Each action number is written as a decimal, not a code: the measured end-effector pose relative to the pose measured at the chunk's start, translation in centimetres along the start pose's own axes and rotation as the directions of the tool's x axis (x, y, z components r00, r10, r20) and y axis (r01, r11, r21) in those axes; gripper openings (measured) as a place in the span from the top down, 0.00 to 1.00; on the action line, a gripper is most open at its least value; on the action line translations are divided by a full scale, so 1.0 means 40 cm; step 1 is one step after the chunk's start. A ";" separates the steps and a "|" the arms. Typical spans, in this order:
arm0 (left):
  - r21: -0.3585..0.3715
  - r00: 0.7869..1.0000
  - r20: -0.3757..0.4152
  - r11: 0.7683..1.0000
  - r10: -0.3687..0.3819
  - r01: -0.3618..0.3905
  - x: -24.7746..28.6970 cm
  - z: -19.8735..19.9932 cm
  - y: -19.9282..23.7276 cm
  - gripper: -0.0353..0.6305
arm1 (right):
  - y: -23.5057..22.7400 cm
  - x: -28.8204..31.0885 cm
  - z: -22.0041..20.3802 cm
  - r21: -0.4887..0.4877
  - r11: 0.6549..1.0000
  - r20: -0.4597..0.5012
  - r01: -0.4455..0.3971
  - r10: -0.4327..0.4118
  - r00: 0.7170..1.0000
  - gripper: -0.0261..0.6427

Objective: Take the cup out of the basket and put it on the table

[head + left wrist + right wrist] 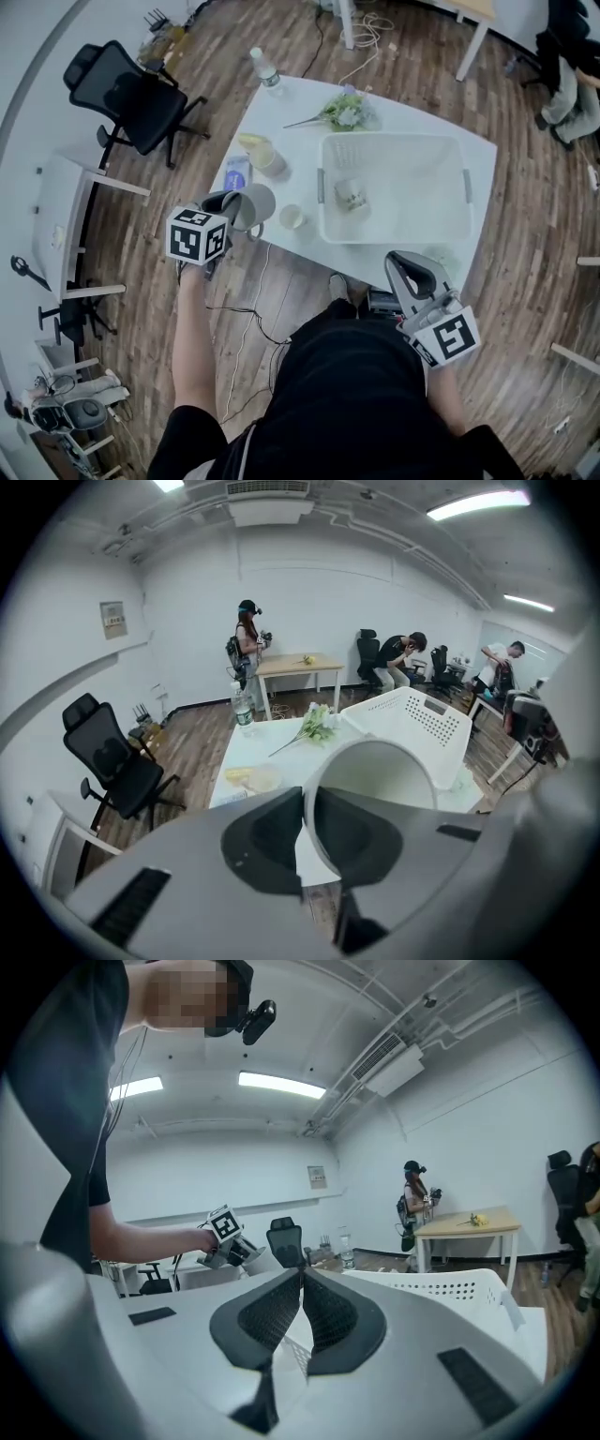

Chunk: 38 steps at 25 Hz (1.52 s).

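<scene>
A white table (281, 103) carries a white basket (417, 187) with a small crumpled object (352, 195) lying inside. To the basket's left sit a small white cup (292, 217), a yellow-filled dish (258, 150), a blue packet (236, 173), a spray of flowers (345, 111) and a water bottle (265, 67). A black office chair (131, 94) stands on the wood floor (525, 262) well off the table's left side, and bare tabletop shows between the dish and the basket. From my remote seat I see the grey cup (253, 204) outside the basket, over the table's near left corner, tilted. The left gripper (230, 208) angles down, its jaws pinching the cup's rim. The right gripper (398, 267) hangs by the near edge, pointing roughly level towards the basket, jaws pressed together on nothing.
</scene>
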State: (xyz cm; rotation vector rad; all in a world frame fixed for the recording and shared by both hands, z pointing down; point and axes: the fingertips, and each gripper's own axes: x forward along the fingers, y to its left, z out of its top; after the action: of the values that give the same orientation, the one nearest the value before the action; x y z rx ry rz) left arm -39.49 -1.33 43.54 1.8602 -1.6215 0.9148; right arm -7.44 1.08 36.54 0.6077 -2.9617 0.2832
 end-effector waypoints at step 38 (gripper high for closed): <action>-0.152 0.916 -0.380 0.985 -0.131 0.078 0.478 -0.363 0.162 0.88 | -0.015 0.014 -0.034 0.033 0.968 -0.099 0.247 -0.243 0.965 0.92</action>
State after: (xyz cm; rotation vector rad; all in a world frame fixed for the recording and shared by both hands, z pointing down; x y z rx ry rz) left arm -47.00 -3.90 67.10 1.5389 -1.2935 1.0251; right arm -7.63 0.58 38.07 0.9297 -2.7584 0.3458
